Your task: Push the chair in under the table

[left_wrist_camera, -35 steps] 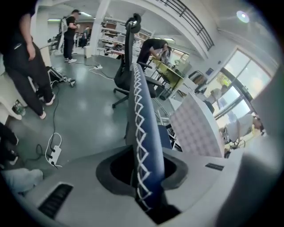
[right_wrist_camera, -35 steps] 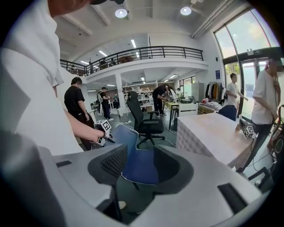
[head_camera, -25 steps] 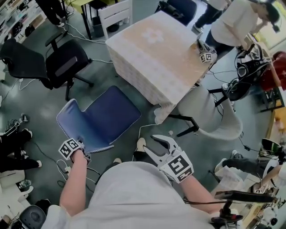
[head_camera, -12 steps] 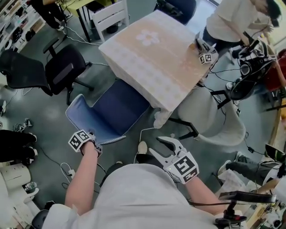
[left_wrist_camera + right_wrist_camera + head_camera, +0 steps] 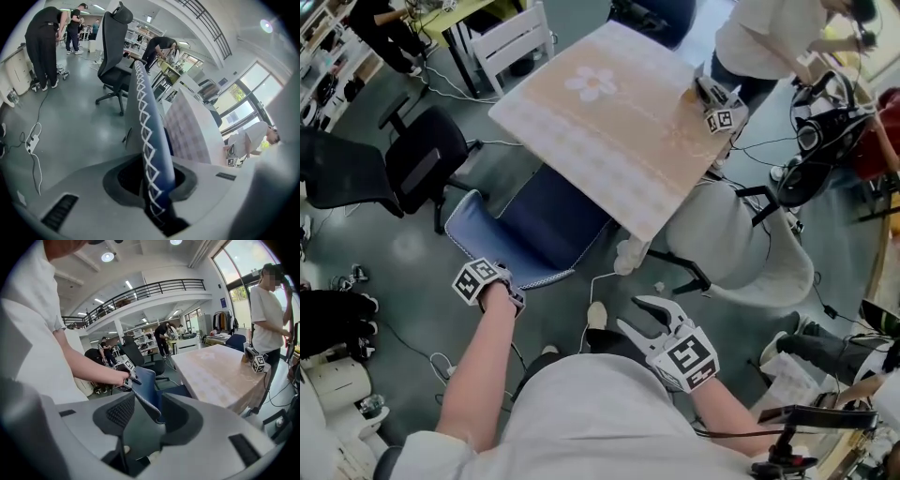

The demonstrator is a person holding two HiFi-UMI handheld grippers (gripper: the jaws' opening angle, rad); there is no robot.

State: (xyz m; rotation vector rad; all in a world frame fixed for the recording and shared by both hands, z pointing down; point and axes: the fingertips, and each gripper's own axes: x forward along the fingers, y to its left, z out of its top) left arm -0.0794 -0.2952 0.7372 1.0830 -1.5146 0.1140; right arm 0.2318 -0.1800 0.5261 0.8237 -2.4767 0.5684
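Clearance around the blue chair (image 5: 506,239)
The table (image 5: 609,122) overhangs its seat at 1 o'clock. A black office chair (image 5: 427,159) stands at 10 o'clock, a white chair (image 5: 736,248) at 3. Open floor (image 5: 403,248) lies at 8.

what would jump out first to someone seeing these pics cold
The blue chair draws the eye first, its seat partly under the cloth-covered table in the middle of the head view. The left tongs are clamped on its stitched backrest edge, while the right tongs hang open and empty at lower right.
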